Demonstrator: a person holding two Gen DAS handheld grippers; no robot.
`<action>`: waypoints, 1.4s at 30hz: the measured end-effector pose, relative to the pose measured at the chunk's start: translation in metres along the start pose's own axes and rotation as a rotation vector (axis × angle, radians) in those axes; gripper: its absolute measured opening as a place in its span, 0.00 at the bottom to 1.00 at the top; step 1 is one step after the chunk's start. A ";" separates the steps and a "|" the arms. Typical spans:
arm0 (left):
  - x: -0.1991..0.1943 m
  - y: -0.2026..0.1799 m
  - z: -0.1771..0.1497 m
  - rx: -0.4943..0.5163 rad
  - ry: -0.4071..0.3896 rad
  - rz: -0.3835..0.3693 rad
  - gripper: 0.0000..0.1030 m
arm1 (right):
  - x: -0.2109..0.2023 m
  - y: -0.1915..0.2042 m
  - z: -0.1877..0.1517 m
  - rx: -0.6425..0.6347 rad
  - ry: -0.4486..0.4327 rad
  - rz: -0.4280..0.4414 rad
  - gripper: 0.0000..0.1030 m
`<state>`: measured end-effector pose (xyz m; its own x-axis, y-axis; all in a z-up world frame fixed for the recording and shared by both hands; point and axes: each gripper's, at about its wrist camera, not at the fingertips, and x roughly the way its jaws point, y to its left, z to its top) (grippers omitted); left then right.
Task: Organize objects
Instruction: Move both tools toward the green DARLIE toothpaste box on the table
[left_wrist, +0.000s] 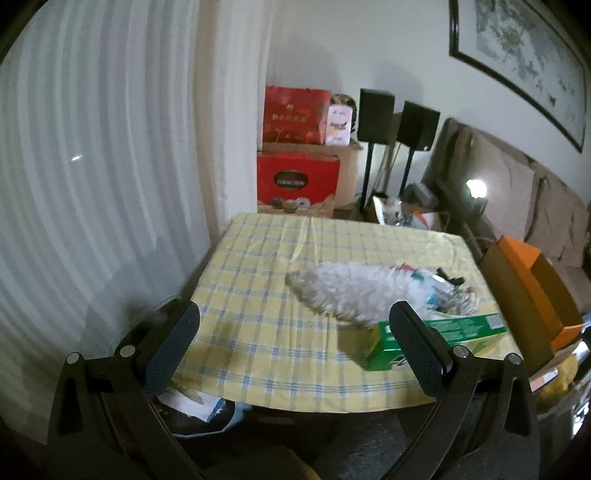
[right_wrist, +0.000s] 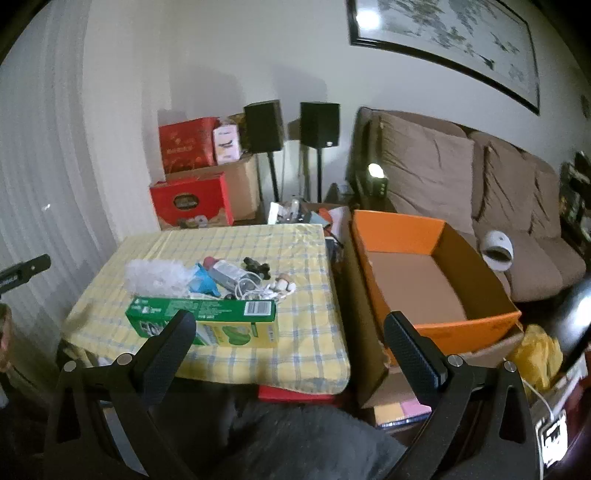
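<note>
A table under a yellow checked cloth (left_wrist: 280, 302) (right_wrist: 207, 243) carries a green box (left_wrist: 436, 339) (right_wrist: 207, 321), a fluffy white bundle (left_wrist: 354, 288) (right_wrist: 155, 275) and a heap of small items with white cables (right_wrist: 243, 280). To the table's right stands an orange cardboard box (right_wrist: 424, 273) (left_wrist: 532, 284), open and with nothing inside. My left gripper (left_wrist: 295, 354) hovers open above the table's near edge, with nothing between its fingers. The right gripper (right_wrist: 291, 354) hangs open over the near right corner, empty, its left finger in front of the green box.
Red gift boxes (right_wrist: 192, 177) and two black speakers on stands (right_wrist: 291, 125) stand at the back wall. A brown sofa (right_wrist: 480, 192) runs along the right, with a white round object (right_wrist: 498, 249) on its seat. White pleated curtains (left_wrist: 92, 184) hang left. A yellow bag (right_wrist: 539, 350) lies beside the orange box.
</note>
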<state>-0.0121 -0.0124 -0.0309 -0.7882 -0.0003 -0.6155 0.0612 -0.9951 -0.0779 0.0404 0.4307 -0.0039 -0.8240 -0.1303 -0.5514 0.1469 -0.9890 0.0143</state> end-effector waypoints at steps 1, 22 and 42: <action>0.004 0.001 -0.001 -0.001 0.007 0.003 1.00 | 0.005 0.001 -0.002 -0.012 0.004 0.006 1.00; 0.012 -0.001 0.020 -0.052 -0.076 0.042 0.99 | 0.066 -0.009 0.018 -0.069 -0.116 0.234 1.00; 0.013 -0.025 0.018 -0.195 0.030 0.050 1.00 | 0.059 0.006 0.021 -0.115 0.000 0.160 1.00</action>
<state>-0.0348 0.0109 -0.0232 -0.7625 -0.0430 -0.6456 0.2192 -0.9559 -0.1953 -0.0186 0.4158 -0.0191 -0.7851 -0.2856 -0.5495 0.3380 -0.9411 0.0062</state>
